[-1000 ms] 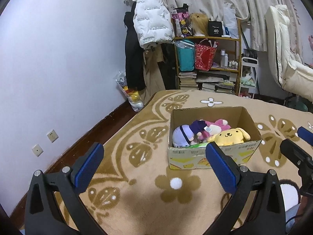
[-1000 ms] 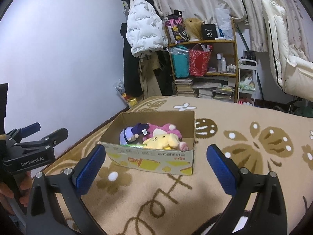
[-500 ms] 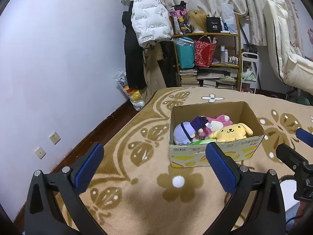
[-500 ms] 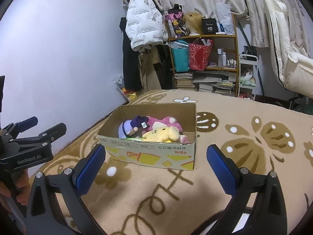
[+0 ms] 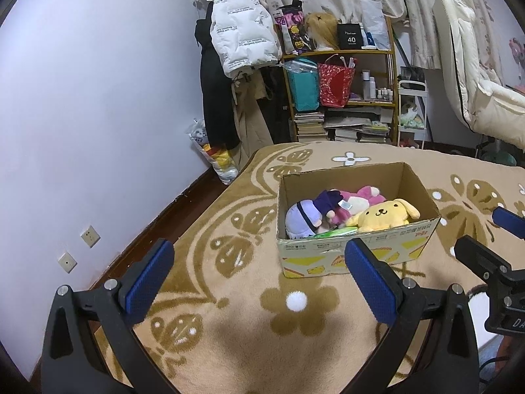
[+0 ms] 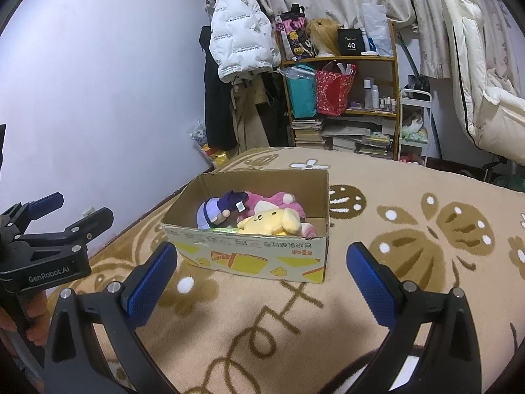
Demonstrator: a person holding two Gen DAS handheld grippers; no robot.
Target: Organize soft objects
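A cardboard box (image 5: 393, 177) (image 6: 249, 256) sits on the patterned rug and holds several plush toys. Among them are a yellow dog plush (image 5: 382, 217) (image 6: 272, 221), a pink plush (image 5: 357, 195) (image 6: 275, 200) and a lilac doll with a dark purple hat (image 5: 303, 216) (image 6: 215, 210). My left gripper (image 5: 259, 275) hangs open above the rug, short of the box's near wall. My right gripper (image 6: 259, 275) is open too, just in front of the box. Nothing is held between the fingers of either one.
A beige rug (image 5: 229, 344) with brown butterflies covers the floor. A cluttered shelf (image 5: 341, 92), hanging coats (image 5: 239, 42) and a white chair (image 5: 475, 92) stand at the back. The wall (image 5: 82, 131) is on the left. A hand (image 6: 32, 315) holds the left gripper.
Both grippers have risen and drawn slightly nearer, so the box sits lower in each view. Both jaws stay open; the toys have not moved.
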